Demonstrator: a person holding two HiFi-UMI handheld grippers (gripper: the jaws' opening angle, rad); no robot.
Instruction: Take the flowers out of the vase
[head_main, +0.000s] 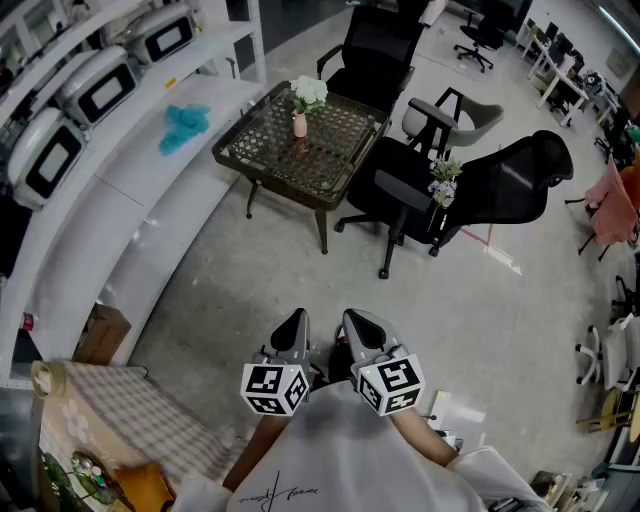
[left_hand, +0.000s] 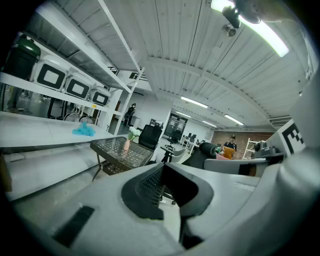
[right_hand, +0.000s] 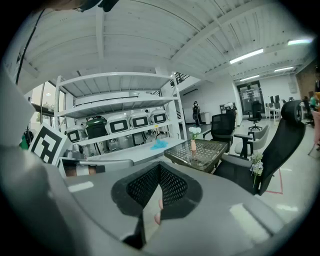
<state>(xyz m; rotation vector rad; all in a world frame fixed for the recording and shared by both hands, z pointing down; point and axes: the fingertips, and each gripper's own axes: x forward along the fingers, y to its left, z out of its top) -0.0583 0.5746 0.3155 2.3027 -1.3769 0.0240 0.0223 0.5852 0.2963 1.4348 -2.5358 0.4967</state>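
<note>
Concrete floor (head_main: 250, 270) of an open workshop-office, white shelving (head_main: 150, 130) along the left with a teal cloth (head_main: 185, 125) on it. Head view: a dark lattice table (head_main: 340, 160) stands far ahead, and on it the pink vase (head_main: 300, 125) is upright with the white flowers (head_main: 308, 92) in it. Black office chairs (head_main: 500, 185) sit to its right, one carrying a second small bunch of flowers (head_main: 443, 180). Left gripper (head_main: 292, 330) and right gripper (head_main: 362, 330) are side by side at the bottom edge, close to the body, well apart from the table, both aimed forward at it and tipped slightly down. Their marker cubes (head_main: 273, 388) face the camera and bare forearms (head_main: 420, 440) run back under a white shirt. Left gripper view: the left gripper (left_hand: 162, 167) has its jaws pressed together with nothing in them; table (left_hand: 112, 150), vase (left_hand: 126, 145) and flowers (left_hand: 132, 133) are small in the distance, left of centre. Right gripper view: the right gripper (right_hand: 160, 167) has its jaws pressed together and empty; table (right_hand: 205, 155), vase (right_hand: 193, 145) and flowers (right_hand: 194, 131) are ahead to the right, with the chair bunch (right_hand: 256, 165) nearer at right.
</note>
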